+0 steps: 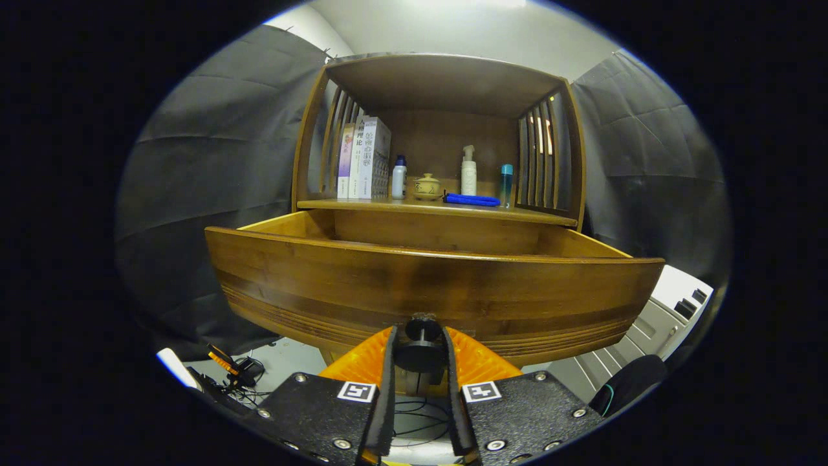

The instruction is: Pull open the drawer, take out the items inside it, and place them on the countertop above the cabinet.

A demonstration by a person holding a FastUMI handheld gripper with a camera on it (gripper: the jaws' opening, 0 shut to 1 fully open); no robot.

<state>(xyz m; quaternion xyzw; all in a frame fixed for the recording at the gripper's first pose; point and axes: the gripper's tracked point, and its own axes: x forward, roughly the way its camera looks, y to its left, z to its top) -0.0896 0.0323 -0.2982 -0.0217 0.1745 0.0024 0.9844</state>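
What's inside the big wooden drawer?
The drawer is pulled out, with the gripper closed on its knob. Just the upper inner walls show; its tall front panel hides the bottom, so any contents can't be seen.

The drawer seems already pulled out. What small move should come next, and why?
Probably open the fingers and let go of the knob. The hand-held gripper is closed on it, and the drawer already stands well out from under the countertop. Then lift above the drawer front; its inside is hidden from here.
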